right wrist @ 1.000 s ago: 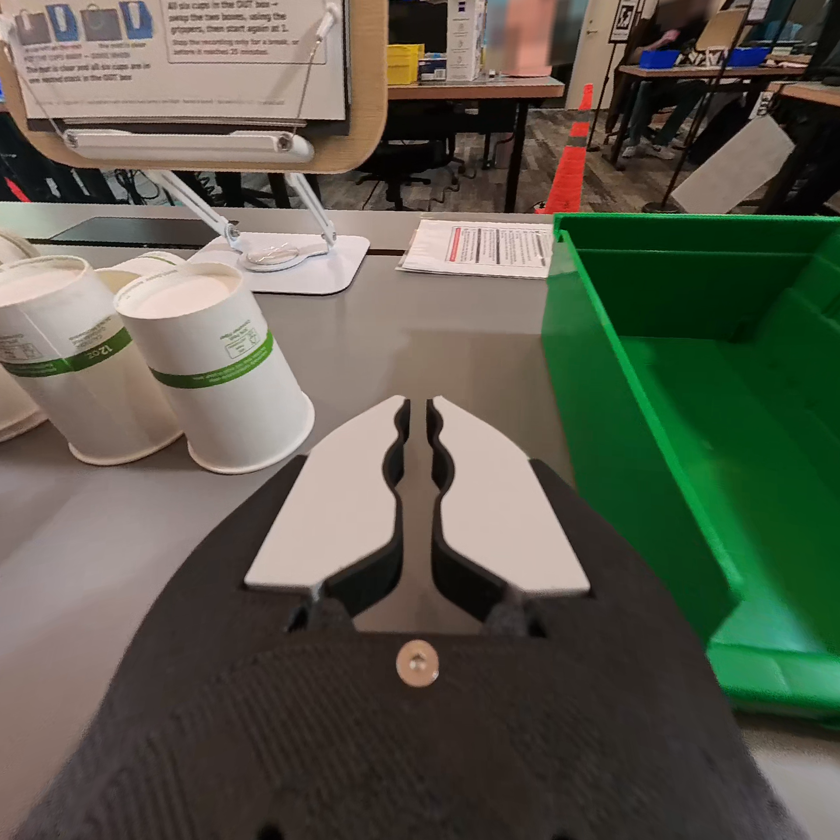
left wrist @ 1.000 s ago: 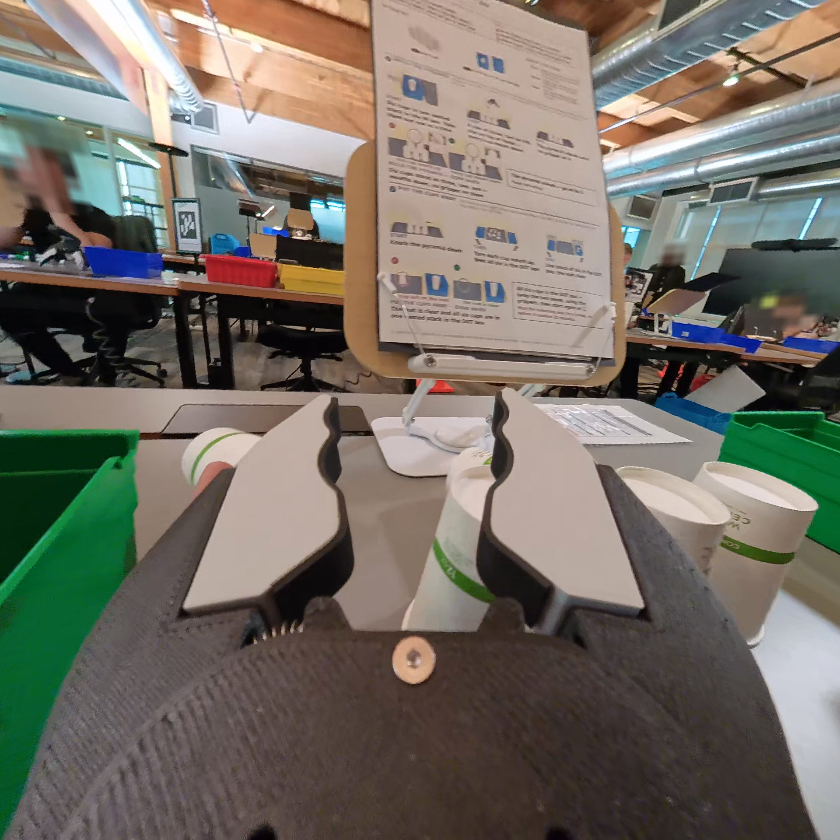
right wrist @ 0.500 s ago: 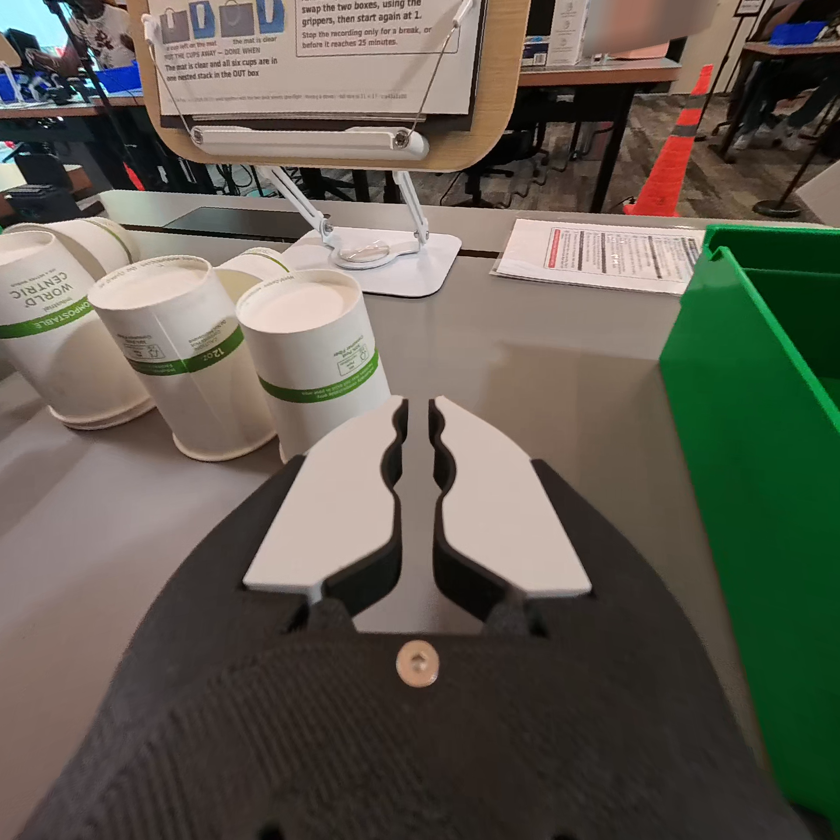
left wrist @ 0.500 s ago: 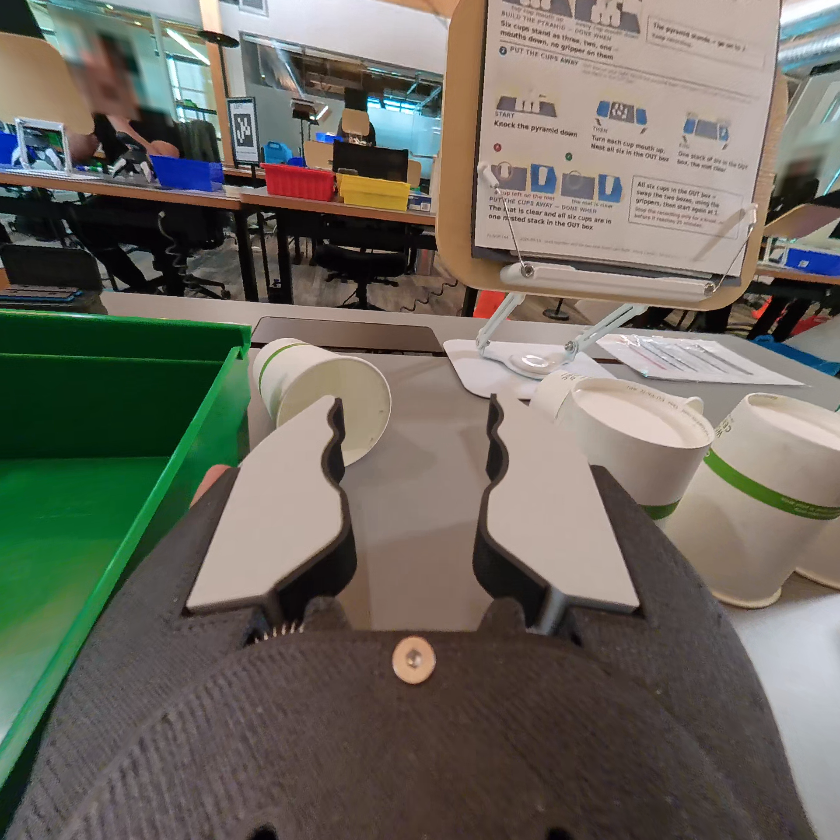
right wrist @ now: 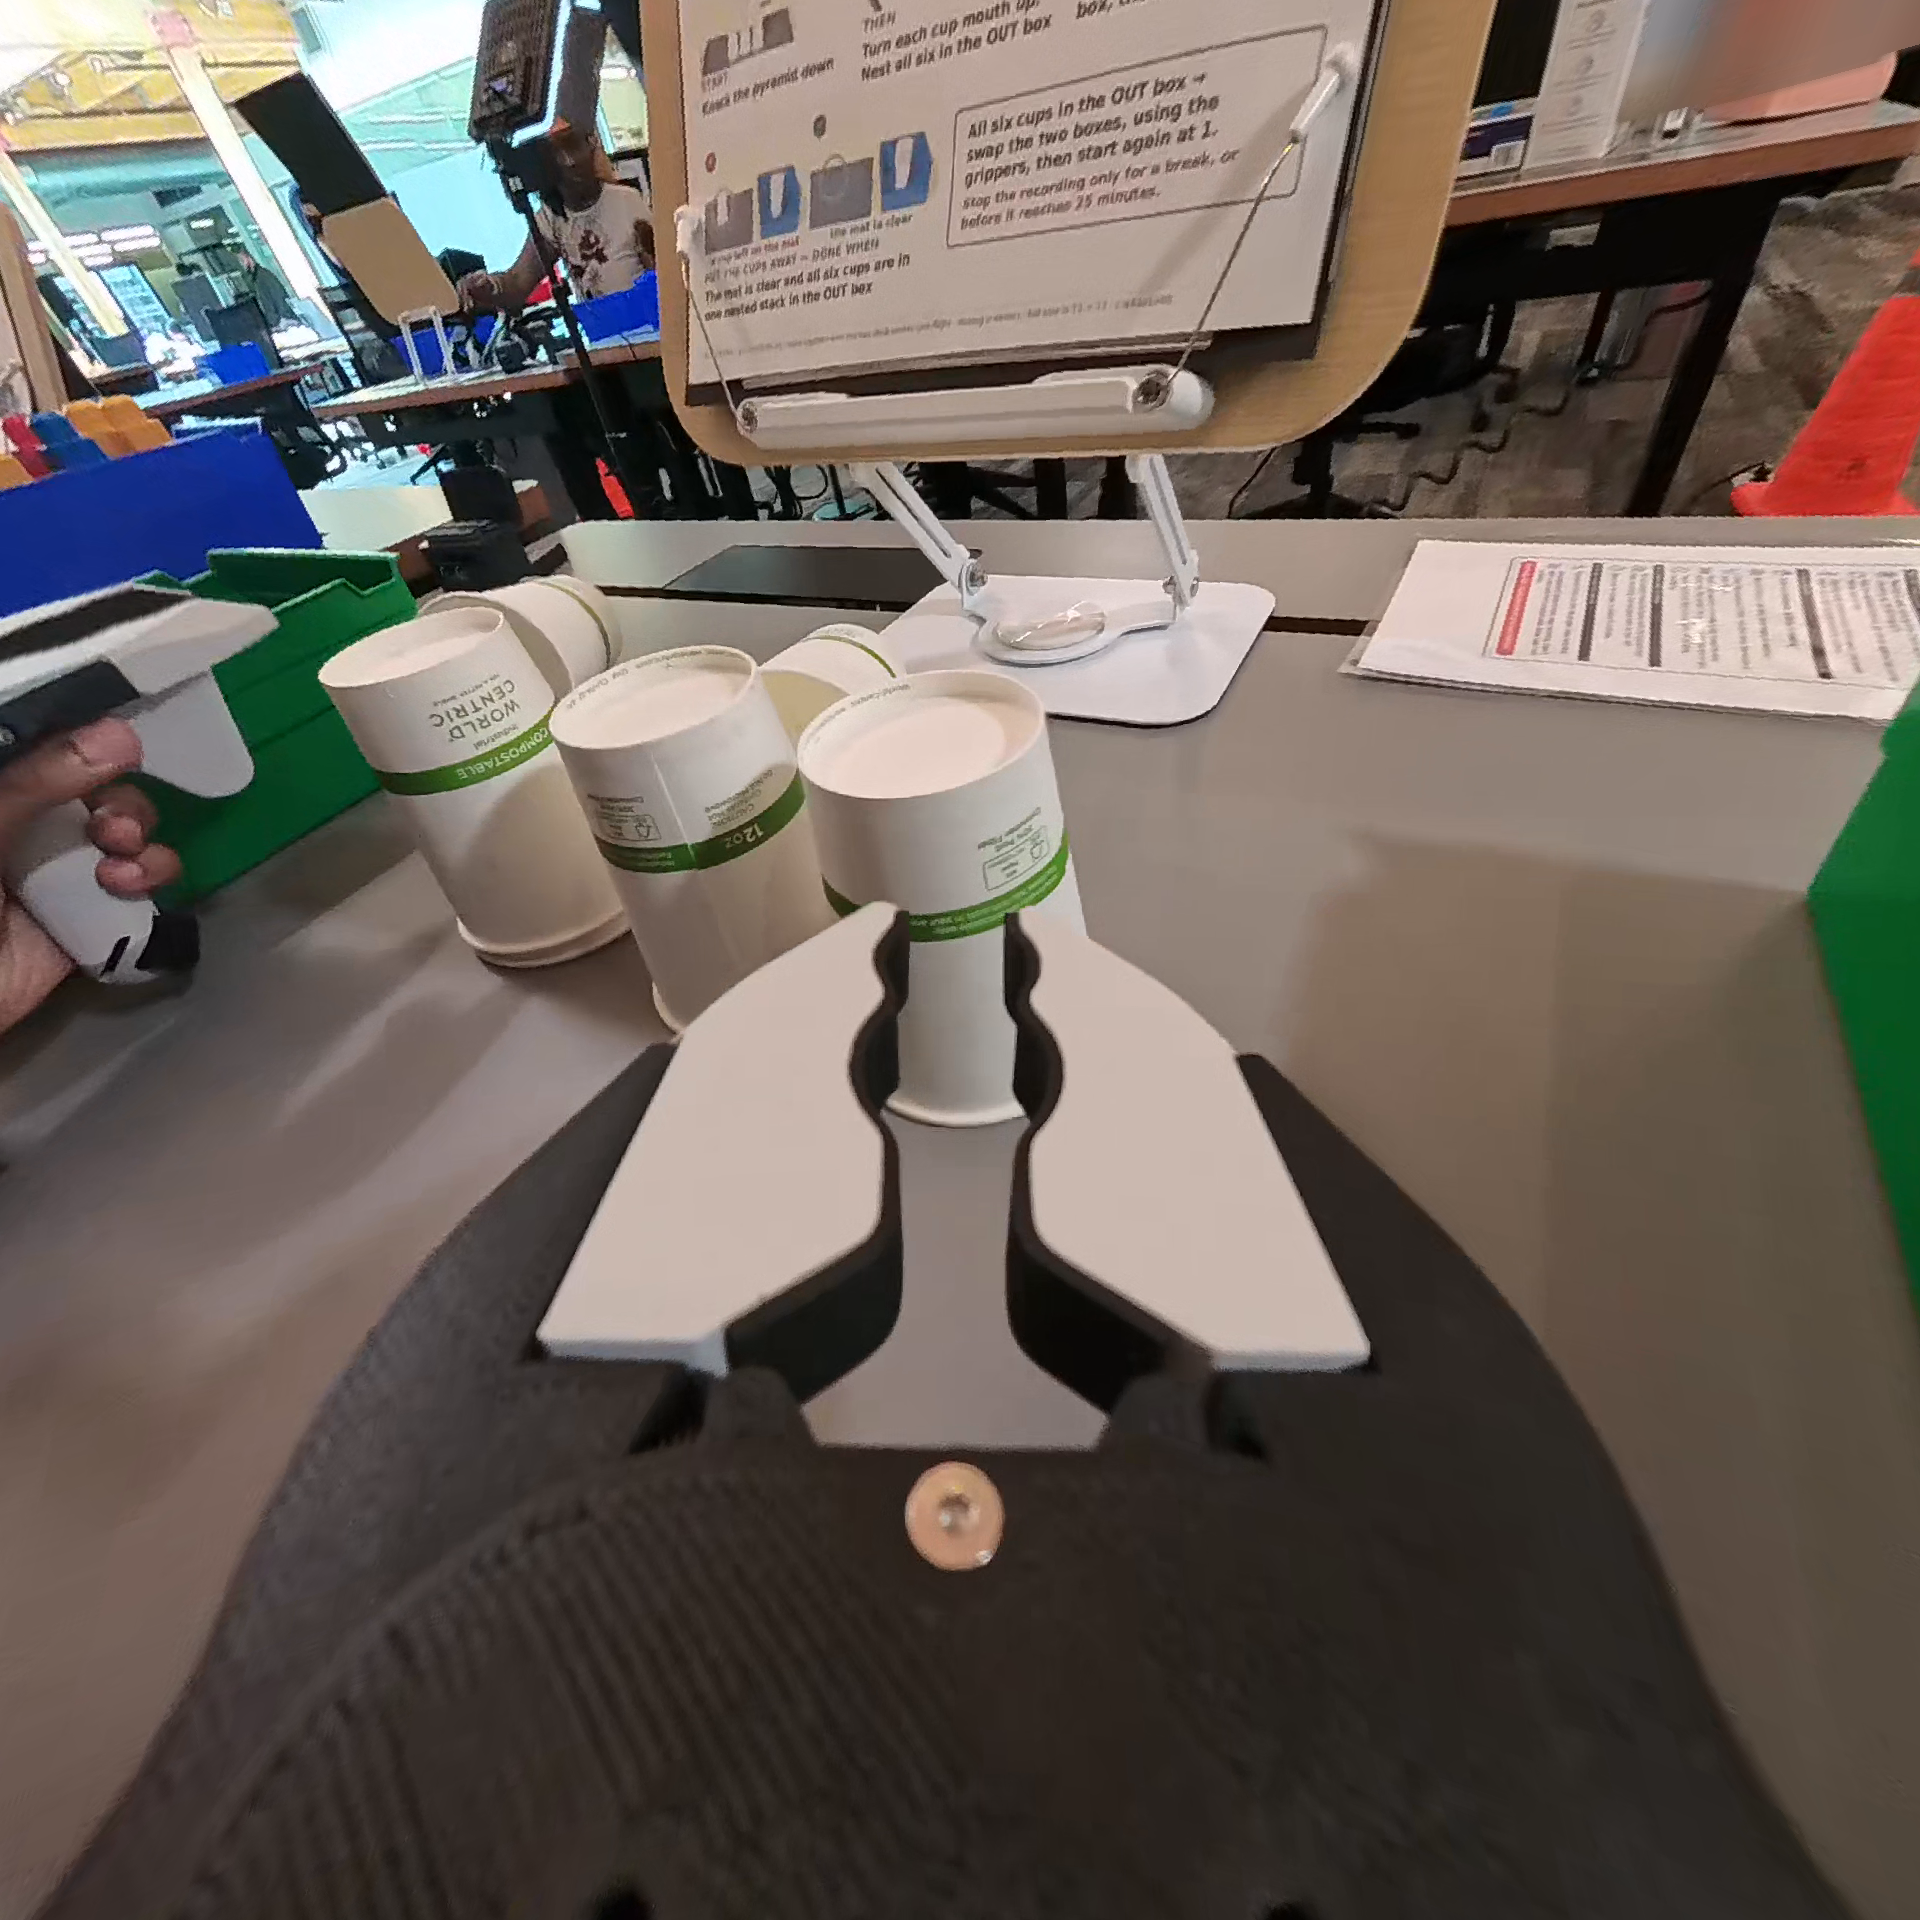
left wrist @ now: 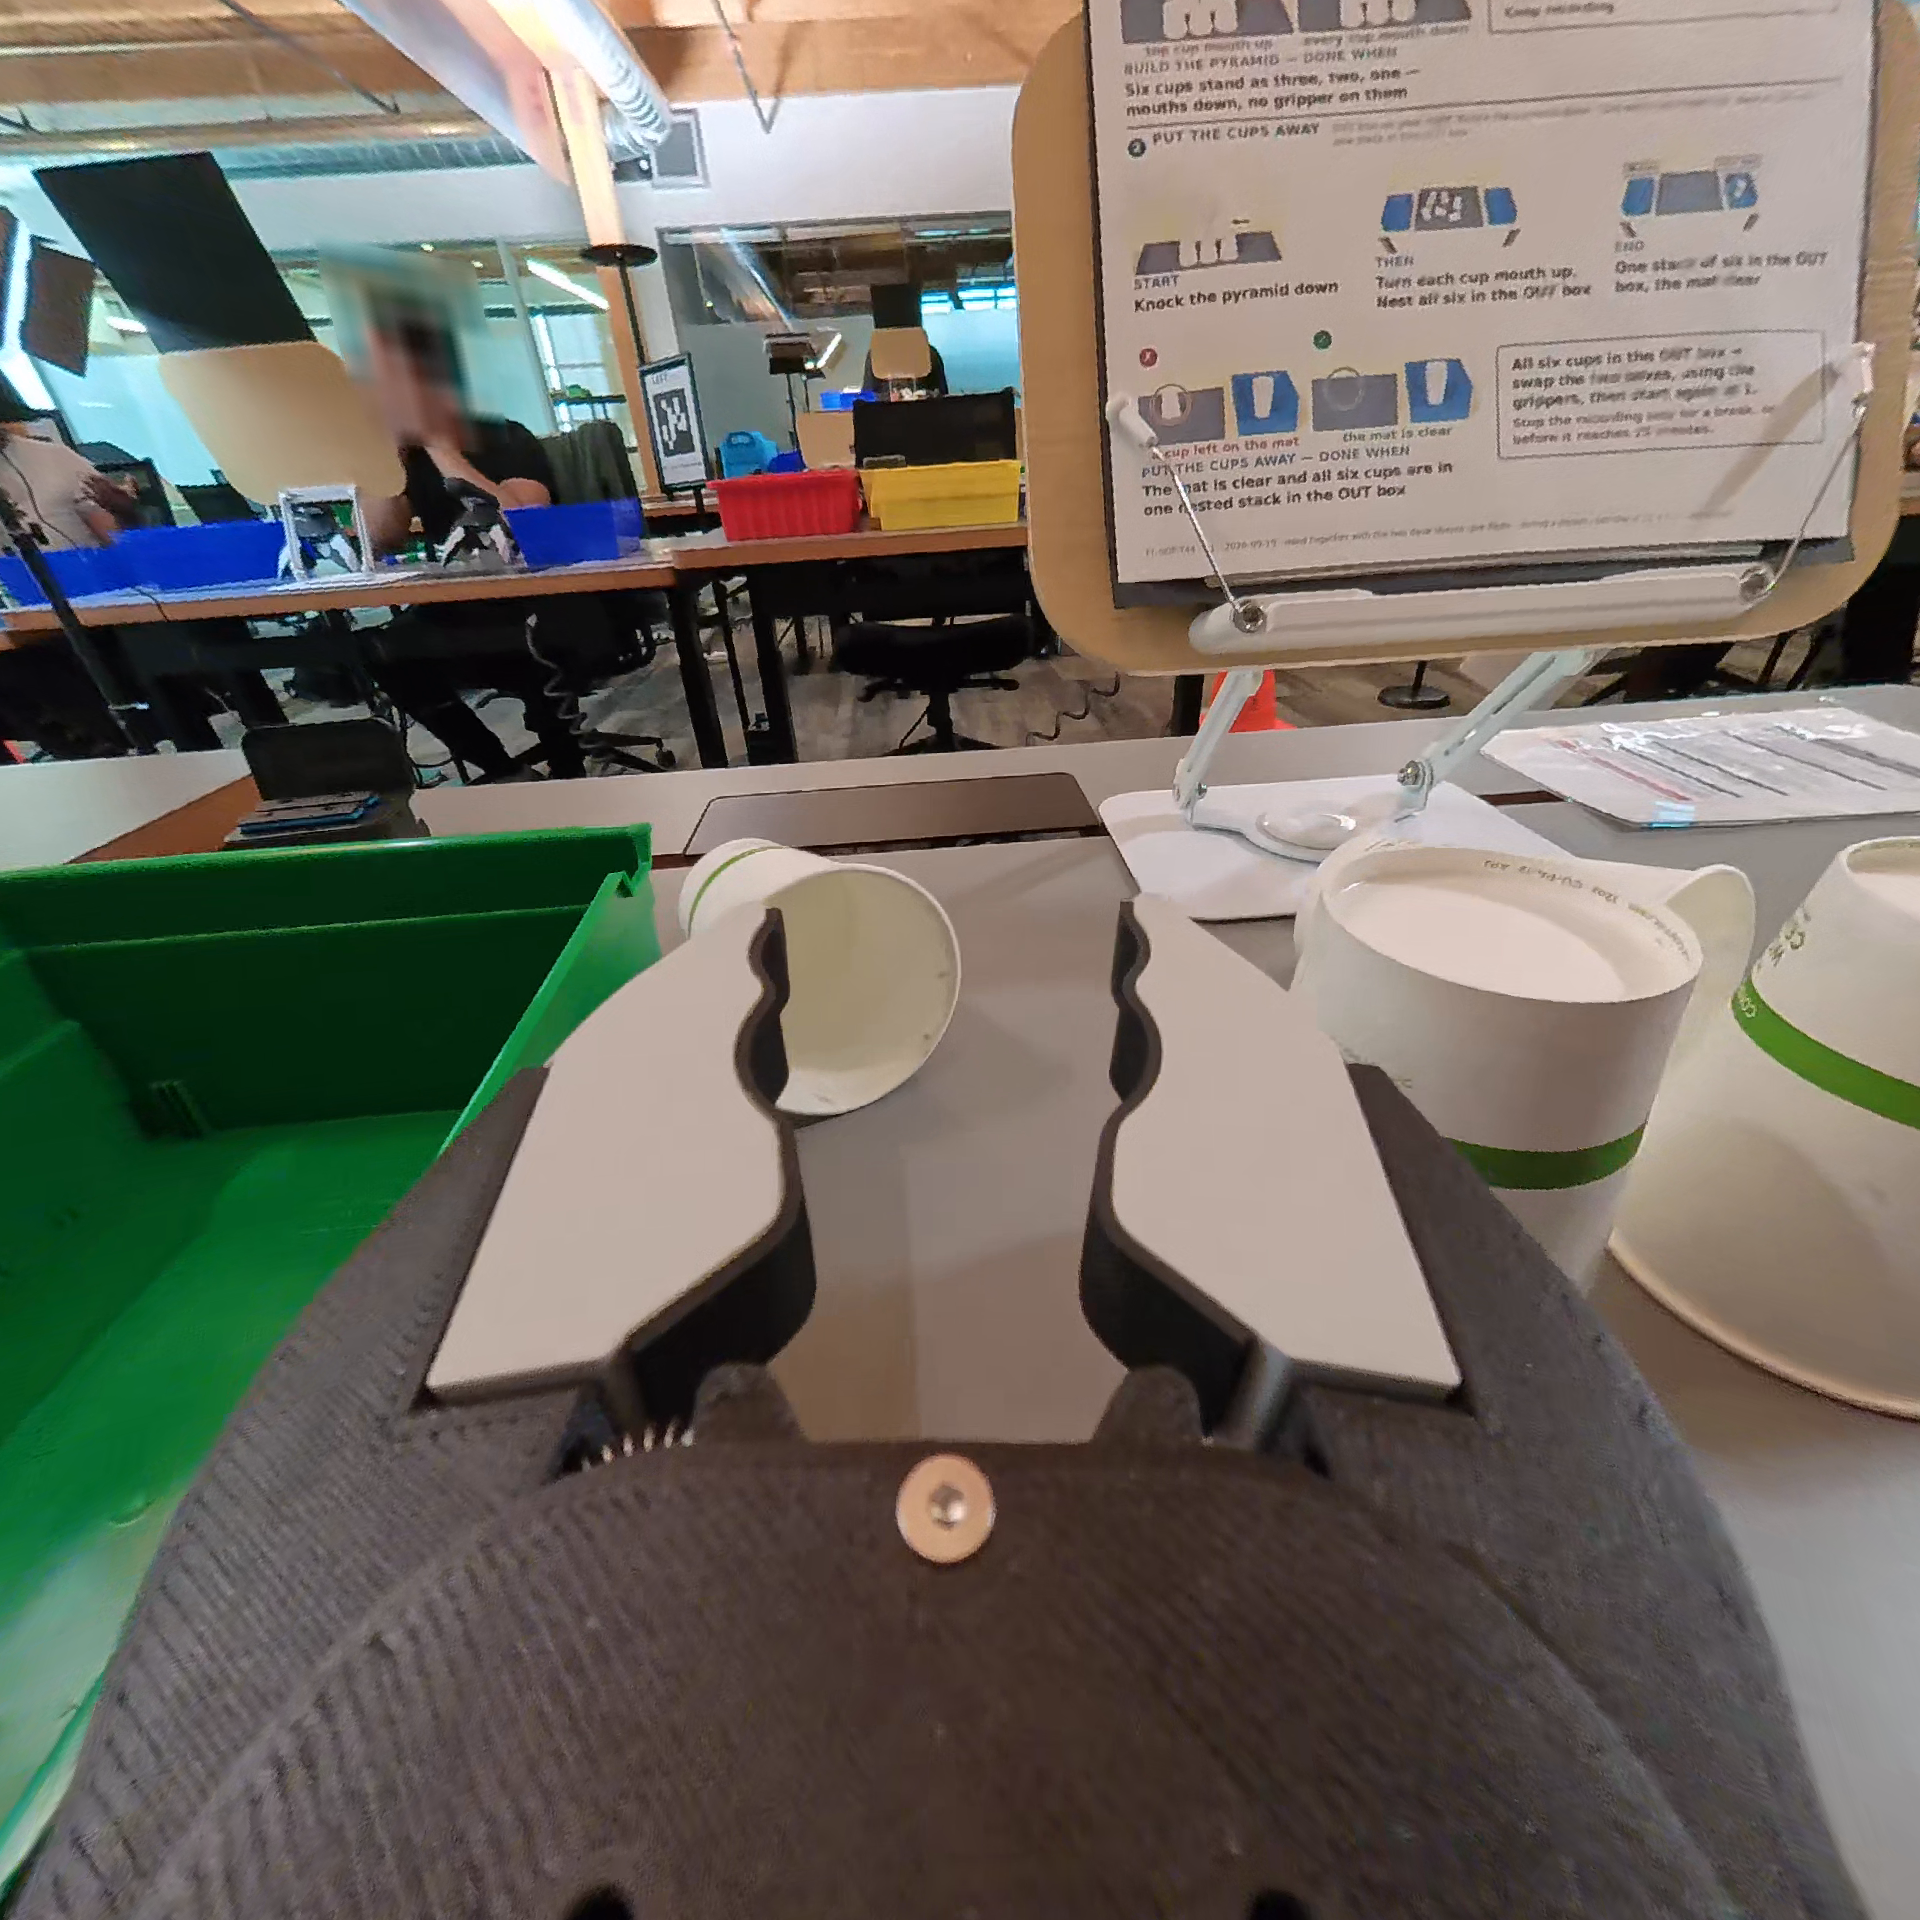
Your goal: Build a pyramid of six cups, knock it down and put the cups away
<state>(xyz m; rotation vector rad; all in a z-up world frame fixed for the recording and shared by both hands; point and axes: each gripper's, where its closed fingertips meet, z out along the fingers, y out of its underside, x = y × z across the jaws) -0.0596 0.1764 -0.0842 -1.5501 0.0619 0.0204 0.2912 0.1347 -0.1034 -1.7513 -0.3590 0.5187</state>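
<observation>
Since the earlier pictures the left gripper (left wrist: pixel 940 971) has swung down and to the left, so that it now faces a paper cup lying on its side (left wrist: pixel 831 966), and the right gripper (right wrist: pixel 951 971) has closed in on the row of upside-down cups while its fingers have parted a little. The left gripper's fingers are spread wide and hold nothing; the fallen cup lies on the grey table (left wrist: pixel 1039 1143) just ahead of the left finger, its open mouth turned toward the camera, right beside the green bin (left wrist: pixel 260 1039). The right gripper's fingers stand slightly apart, also empty, with the nearest upside-down cup (right wrist: pixel 935 831) just beyond their tips; whether they touch it I cannot tell. Two more upside-down cups (right wrist: pixel 675 810) stand in a row to its left, with other cups lying behind them, and a document stand (right wrist: pixel 1039 364) rises at the back. A second green bin (right wrist: pixel 1870 935) shows at the right edge. These cups look light, thin-walled and easily crushed or knocked over, and the smooth paper may slip; the safest hold is probably a gentle squeeze across the wall near the stiffer rolled rim or the base.
</observation>
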